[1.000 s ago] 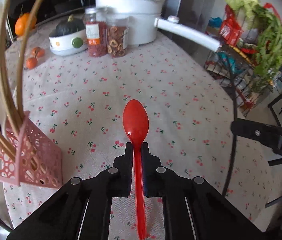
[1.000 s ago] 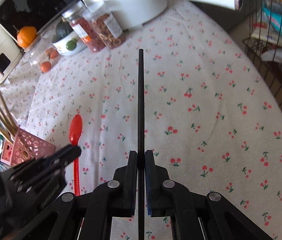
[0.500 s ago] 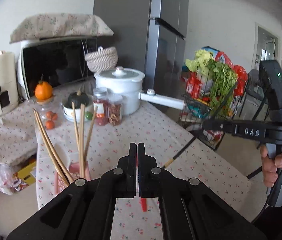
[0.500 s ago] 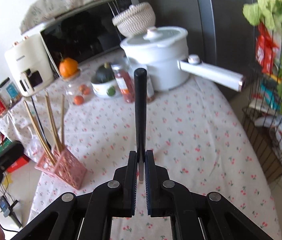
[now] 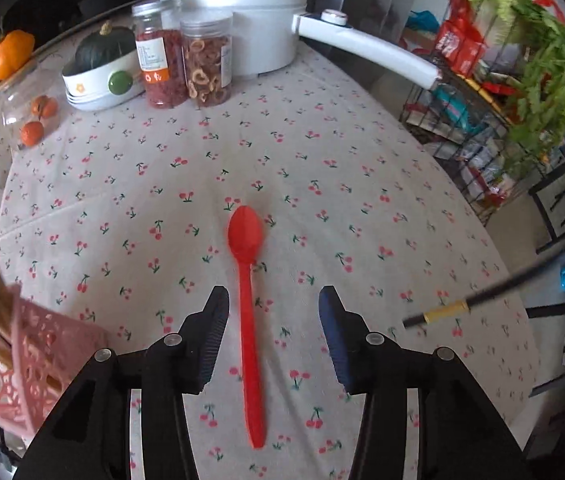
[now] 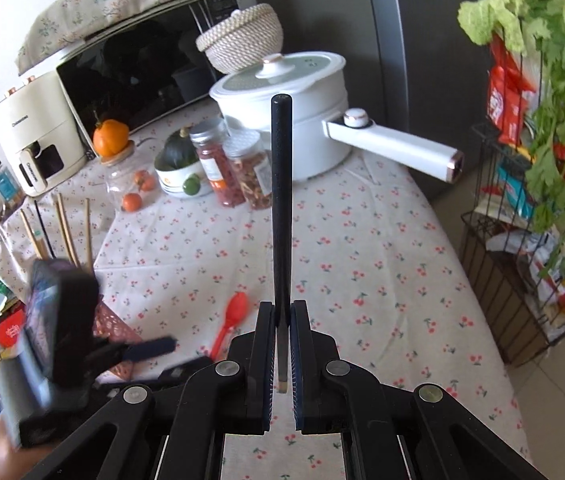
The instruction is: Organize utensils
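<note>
- The pink utensil basket (image 5: 22, 364) sits at the near left edge of the cherry-print tablecloth (image 5: 322, 168), with wooden chopsticks (image 6: 62, 228) standing in it.
- The left gripper (image 5: 272, 320) hovers low with its jaws apart, straddling the handle of the red spoon (image 5: 248, 288), which lies flat on the cloth, bowl pointing far.
- Judged step: picking up the spoon. Next, the jaws need to close squarely on the thin handle, then lift and carry it left to the basket.
- The right gripper (image 6: 282, 344) is clamped on a black chopstick (image 6: 281, 200), held upright above the table's near right side; it probably goes into the basket too.
</note>
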A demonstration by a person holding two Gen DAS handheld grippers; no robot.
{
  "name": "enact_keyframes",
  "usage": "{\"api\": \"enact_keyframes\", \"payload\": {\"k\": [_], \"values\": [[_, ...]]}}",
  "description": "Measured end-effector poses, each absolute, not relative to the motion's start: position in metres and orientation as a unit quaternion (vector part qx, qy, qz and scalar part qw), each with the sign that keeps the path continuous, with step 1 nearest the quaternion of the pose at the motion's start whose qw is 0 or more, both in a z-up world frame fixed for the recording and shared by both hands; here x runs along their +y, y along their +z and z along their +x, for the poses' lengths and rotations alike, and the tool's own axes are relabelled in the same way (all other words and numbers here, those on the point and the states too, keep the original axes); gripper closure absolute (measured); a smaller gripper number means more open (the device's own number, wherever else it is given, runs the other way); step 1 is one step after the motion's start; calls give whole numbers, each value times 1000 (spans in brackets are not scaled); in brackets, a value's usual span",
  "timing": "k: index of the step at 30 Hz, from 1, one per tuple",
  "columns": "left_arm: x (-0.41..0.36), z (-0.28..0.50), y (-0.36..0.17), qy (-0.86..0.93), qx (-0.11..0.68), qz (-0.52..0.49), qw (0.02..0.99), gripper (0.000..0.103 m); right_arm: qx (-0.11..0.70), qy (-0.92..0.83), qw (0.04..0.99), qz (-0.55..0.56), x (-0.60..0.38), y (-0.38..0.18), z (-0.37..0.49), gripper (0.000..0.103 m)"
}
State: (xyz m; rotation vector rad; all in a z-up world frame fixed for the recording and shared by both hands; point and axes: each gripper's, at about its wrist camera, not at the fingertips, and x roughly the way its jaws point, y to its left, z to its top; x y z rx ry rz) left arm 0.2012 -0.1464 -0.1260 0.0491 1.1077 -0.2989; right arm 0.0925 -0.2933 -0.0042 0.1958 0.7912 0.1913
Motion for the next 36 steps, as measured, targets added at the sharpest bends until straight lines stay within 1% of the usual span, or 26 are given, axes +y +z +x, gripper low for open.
{"api": "enact_keyframes", "payload": {"k": [6, 7, 8, 9, 10, 12, 14, 18, 21, 24, 25, 26, 27, 28, 31, 34, 36], "values": [[-156, 250, -154, -97, 554, 22, 826, 55, 397, 102, 907, 101, -301, -13, 100, 99], [-156, 255, -157, -91, 558, 22, 825, 58, 399, 103, 906, 102, -301, -14, 101, 99], [-155, 257, -161, -89, 562, 20, 822, 68, 400, 104, 904, 104, -302, -15, 103, 99], [-155, 259, -164, -90, 567, 17, 819, 75, 401, 106, 904, 106, -303, -16, 103, 99], [-155, 260, -167, -91, 570, 16, 817, 92, 402, 106, 903, 108, -304, -17, 104, 99], [-155, 254, -163, -92, 552, 21, 828, 100, 403, 104, 902, 113, -306, -17, 104, 99], [-156, 242, -153, -103, 527, 32, 843, 103, 402, 102, 903, 117, -308, -16, 104, 99], [-156, 210, -121, -137, 482, 39, 864, 103, 393, 104, 906, 119, -306, -9, 97, 99], [-155, 196, -102, -162, 474, 45, 865, 103, 386, 106, 908, 120, -301, -4, 92, 99], [-158, 206, -110, -168, 523, 45, 835, 97, 385, 109, 908, 123, -296, -1, 91, 99], [-157, 212, -116, -156, 535, 46, 829, 83, 386, 110, 907, 123, -295, -2, 92, 99], [-155, 216, -121, -144, 540, 46, 828, 60, 388, 111, 907, 122, -293, -3, 92, 99], [-153, 221, -125, -131, 539, 44, 831, 52, 390, 112, 906, 120, -292, -4, 93, 99], [-150, 225, -131, -120, 538, 40, 833, 47, 393, 111, 905, 118, -291, -6, 94, 99], [-147, 243, -147, -103, 550, 25, 829, 47, 400, 105, 903, 116, -295, -12, 97, 99], [-150, 256, -159, -95, 555, 31, 826, 48, 405, 102, 900, 123, -303, -16, 102, 99], [-152, 263, -167, -92, 559, 29, 823, 50, 407, 104, 898, 129, -306, -18, 105, 99]]}}
